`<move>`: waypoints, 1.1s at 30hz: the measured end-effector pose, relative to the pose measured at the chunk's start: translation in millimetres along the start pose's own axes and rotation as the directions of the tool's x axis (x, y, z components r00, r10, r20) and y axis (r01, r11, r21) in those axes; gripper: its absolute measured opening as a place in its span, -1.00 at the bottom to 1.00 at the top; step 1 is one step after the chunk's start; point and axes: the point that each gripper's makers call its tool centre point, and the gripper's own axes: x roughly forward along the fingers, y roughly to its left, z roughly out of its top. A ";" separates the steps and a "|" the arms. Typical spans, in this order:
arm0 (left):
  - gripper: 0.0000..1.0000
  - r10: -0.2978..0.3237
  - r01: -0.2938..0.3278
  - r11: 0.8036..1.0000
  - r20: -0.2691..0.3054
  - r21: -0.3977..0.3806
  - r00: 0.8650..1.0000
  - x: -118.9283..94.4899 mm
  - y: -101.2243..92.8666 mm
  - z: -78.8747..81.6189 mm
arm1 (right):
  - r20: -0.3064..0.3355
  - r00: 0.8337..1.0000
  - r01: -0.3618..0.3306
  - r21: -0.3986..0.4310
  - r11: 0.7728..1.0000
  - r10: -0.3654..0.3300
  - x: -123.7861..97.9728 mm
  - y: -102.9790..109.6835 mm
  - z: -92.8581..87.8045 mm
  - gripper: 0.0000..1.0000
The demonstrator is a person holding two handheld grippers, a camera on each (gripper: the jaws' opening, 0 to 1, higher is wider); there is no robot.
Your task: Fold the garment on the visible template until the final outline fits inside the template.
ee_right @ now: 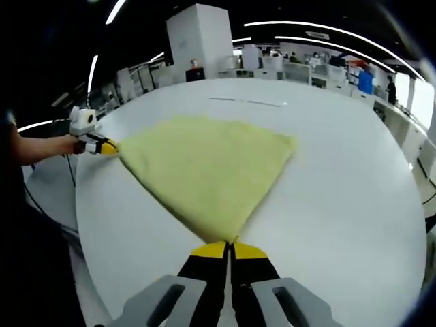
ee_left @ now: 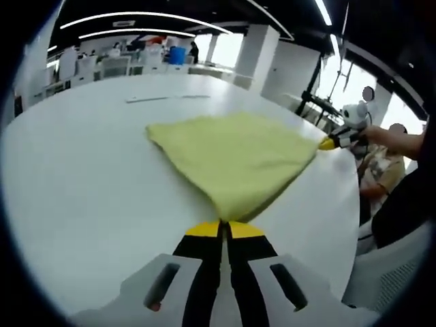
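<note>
A yellow cloth garment (ee_left: 235,153) lies spread on the round white table (ee_left: 82,191), pulled taut into a wedge. My left gripper (ee_left: 223,228) is shut on its near corner, with the yellow-tipped jaws pressed together. The right gripper (ee_left: 334,142) shows at the cloth's right corner, gripping it. In the right gripper view the same garment (ee_right: 211,167) fans out from my right gripper (ee_right: 229,246), which is shut on a corner. The left gripper (ee_right: 102,146) holds the far left corner there. A thin pale line (ee_left: 167,98) marks the table beyond the cloth, also seen as a line (ee_right: 248,102).
The table edge (ee_right: 85,225) curves close on the left of the right gripper view. A seated person (ee_left: 381,170) and a grey chair (ee_left: 388,272) are off the table's right side. Office desks and a blue bin (ee_left: 177,54) stand far back.
</note>
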 end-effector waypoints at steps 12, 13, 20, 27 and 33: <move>-0.22 0.116 -0.114 0.993 0.072 -0.024 0.991 -15.0 8.9 21.6 | 0.117 0.993 -0.024 0.054 0.998 0.018 -9.5 15.5 30.9 0.06; -0.11 0.122 -0.120 0.992 0.085 -0.025 0.989 -18.4 7.1 27.3 | 0.120 0.993 -0.027 0.062 0.998 0.019 -10.8 17.7 34.3 0.21; 0.56 0.155 -0.151 0.988 0.147 -0.034 0.977 -37.4 -4.0 54.3 | 0.201 0.979 -0.039 0.030 0.999 0.032 -34.5 40.3 70.0 0.72; 0.86 0.147 -0.146 0.989 0.165 -0.016 0.975 -51.8 -21.5 67.6 | 0.238 0.971 -0.031 0.027 0.999 0.023 -58.1 56.3 90.1 0.95; 0.98 0.129 -0.125 0.992 0.176 -0.035 0.976 -59.2 -32.9 72.0 | 0.264 0.963 -0.058 0.036 0.998 0.047 -69.0 73.1 98.9 0.98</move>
